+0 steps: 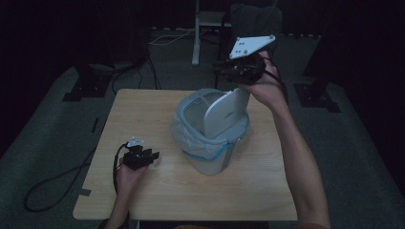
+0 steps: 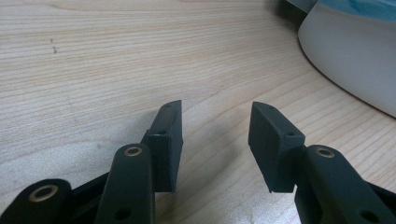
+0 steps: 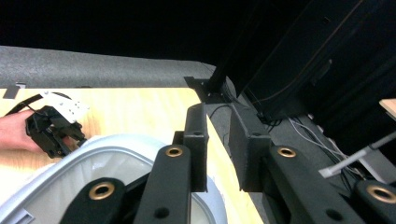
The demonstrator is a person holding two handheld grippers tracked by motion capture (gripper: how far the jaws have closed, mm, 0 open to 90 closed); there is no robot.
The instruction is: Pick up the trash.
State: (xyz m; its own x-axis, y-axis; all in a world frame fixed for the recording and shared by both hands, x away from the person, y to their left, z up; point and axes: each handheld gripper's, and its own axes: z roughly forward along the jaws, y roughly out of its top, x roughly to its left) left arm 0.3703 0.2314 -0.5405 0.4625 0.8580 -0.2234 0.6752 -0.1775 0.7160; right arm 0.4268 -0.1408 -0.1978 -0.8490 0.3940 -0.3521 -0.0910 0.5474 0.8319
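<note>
Wooden table (image 1: 157,109): lined bin (image 1: 210,157) standing; left tool (image 1: 154,156) resting.

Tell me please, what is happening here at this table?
A person works at a wooden table with a gripper in each hand. In the middle stands a small grey bin lined with a plastic bag; its swing lid is tipped up. The right gripper is raised beyond the bin, by the top of the lid, jaws a little apart with nothing between them. The left gripper rests low on the table beside the bin, jaws open and empty.
</note>
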